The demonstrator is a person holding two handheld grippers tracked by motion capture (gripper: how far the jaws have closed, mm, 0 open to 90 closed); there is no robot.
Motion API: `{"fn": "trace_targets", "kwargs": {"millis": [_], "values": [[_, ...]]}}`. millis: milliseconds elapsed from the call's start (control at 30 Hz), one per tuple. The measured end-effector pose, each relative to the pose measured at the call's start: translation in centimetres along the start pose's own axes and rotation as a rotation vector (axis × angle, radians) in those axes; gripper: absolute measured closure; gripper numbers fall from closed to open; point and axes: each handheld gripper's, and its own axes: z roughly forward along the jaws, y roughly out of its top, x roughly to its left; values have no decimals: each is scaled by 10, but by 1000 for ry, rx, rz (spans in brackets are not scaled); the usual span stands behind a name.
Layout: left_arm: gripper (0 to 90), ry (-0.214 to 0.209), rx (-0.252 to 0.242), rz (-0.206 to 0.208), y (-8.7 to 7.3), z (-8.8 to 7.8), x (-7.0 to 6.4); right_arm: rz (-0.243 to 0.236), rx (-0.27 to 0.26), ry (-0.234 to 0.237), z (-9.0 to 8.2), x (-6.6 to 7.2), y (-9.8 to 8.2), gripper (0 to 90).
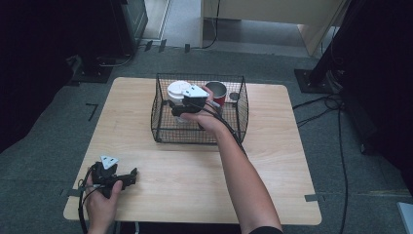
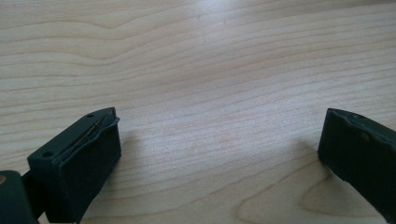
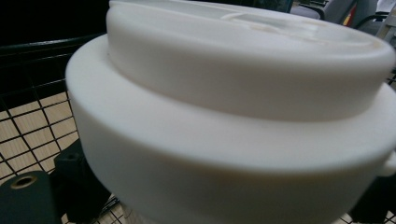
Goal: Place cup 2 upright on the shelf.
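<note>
Right gripper [image 1: 181, 110]: down inside the wire basket, right up against the white lidded cup, jaws on either side of its body.
Grip: jaws part open around the cup; whether the pads press on it, can't tell — in the right gripper view the cup hides the tips.
White cup [image 3: 233, 116]: upright in the basket's back left part, its stepped lid on top, looming large in the right gripper view.
Red cup [image 1: 217, 92]: just beside the white one, to its right, against the back wall, open top up.
Basket [image 1: 160, 124]: black wire, sitting at the middle back of the table, the person's right forearm reaching over its near wall.
Left gripper [image 1: 130, 176]: well apart from all that, at the near left corner, low over the wood.
Left jaws: wide open, nothing between them but bare wood in the left gripper view.
Table [image 1: 272, 156]: light wood grain, on grey carpet.
</note>
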Motion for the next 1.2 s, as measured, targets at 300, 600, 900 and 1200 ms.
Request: {"fn": "trace_targets", "kwargs": {"millis": [300, 600, 900, 1200], "values": [[0, 0, 0, 0, 0, 0, 0, -23, 8, 4, -4, -1, 0, 40], [0, 0, 0, 0, 0, 0, 0, -61, 14, 6, -10, -1, 1, 16], [0, 0, 0, -1, 0, 0, 0, -75, 6, 8, -20, -2, 6, 0], [0, 0, 0, -1, 0, 0, 0, -103, -18, 12, -39, -4, 14, 0]]}}
